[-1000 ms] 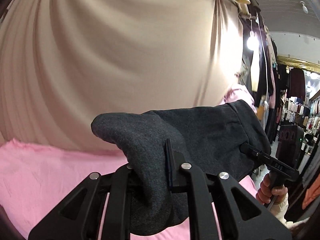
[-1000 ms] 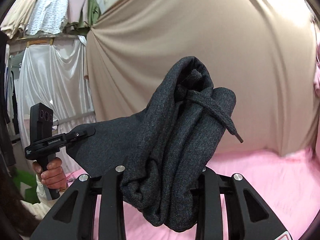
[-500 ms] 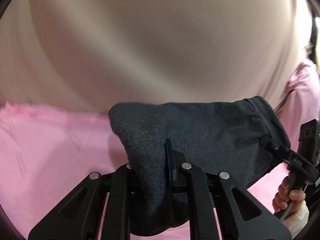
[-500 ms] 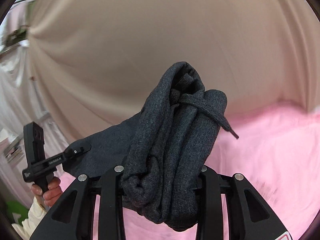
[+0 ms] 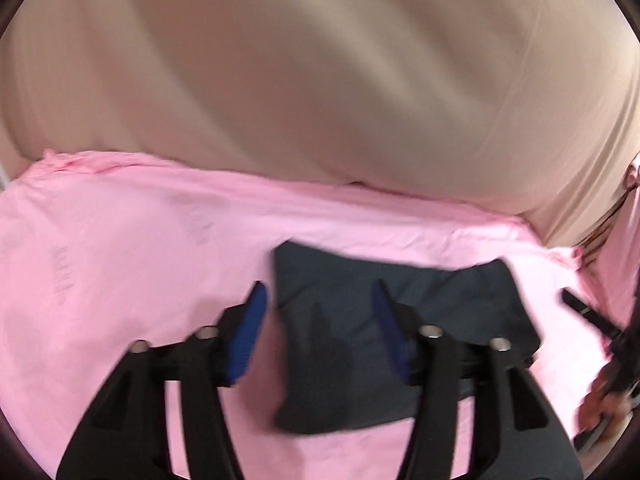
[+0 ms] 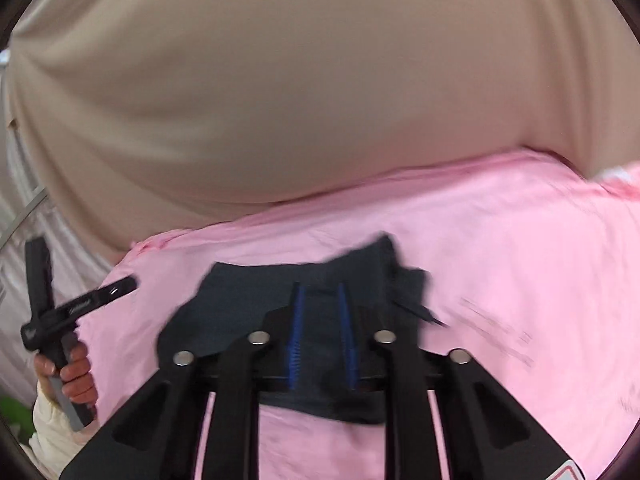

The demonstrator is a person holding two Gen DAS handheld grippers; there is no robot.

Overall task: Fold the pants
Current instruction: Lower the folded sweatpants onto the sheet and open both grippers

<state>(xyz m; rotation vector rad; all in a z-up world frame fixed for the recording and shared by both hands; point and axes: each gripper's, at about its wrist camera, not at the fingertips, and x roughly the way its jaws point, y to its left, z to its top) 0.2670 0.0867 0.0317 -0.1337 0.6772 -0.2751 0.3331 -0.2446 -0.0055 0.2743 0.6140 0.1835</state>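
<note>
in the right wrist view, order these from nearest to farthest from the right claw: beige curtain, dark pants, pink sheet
1. dark pants: lying folded right under the right claw, whose jaws are closing.
2. pink sheet: spread beneath and around the pants, running on behind them.
3. beige curtain: hanging at the back, beyond the sheet's far edge.

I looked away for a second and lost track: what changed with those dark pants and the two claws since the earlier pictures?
The dark grey knit pants, held up in the air before, now lie on the pink cloth-covered table. The left claw has let go and its jaws are opening, pads clear of the fabric. The right claw has also released its bunched handful; its jaws are closing, with nothing visibly pinched. The beige curtain behind is unchanged.
</note>
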